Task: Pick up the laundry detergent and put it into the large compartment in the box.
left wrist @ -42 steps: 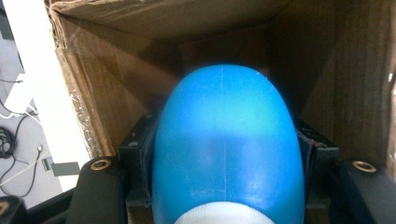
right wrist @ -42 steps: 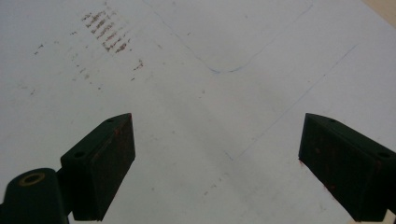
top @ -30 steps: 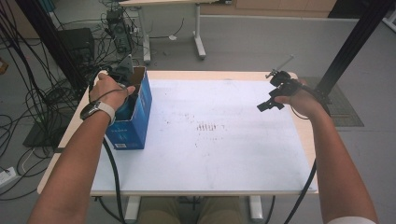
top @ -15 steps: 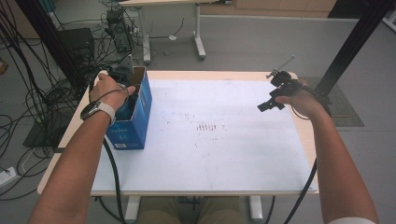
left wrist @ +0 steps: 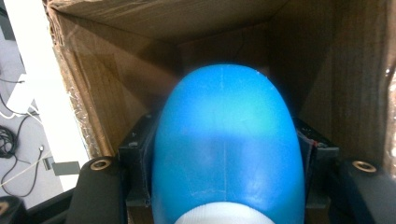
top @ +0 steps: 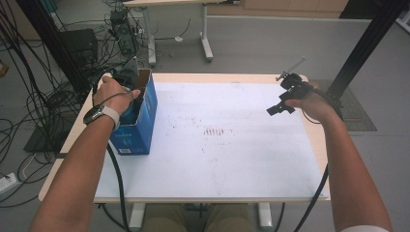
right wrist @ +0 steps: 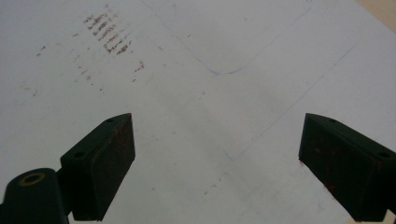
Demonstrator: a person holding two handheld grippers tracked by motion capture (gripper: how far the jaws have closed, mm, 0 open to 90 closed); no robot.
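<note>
A blue cardboard box (top: 140, 126) stands open-topped at the table's left edge. My left gripper (top: 129, 86) reaches down into it. In the left gripper view the left gripper (left wrist: 226, 151) is shut on a smooth blue rounded object (left wrist: 224, 102) with a white end near the camera, brown cardboard walls (left wrist: 93, 93) all around. What lies under the object is hidden. Over the right side of the white sheet (top: 227, 159) my right gripper (top: 279, 107) is held off the surface. In its own view the right gripper (right wrist: 217, 158) is open with nothing between the pads.
Brown smudges (top: 215, 131) mark the middle of the sheet; they appear again as smudges (right wrist: 107, 32) in the right gripper view. Cables (top: 29, 106) sprawl on the floor at left. A black post (top: 367, 43) rises at the right; a second table's leg (top: 205, 34) stands behind.
</note>
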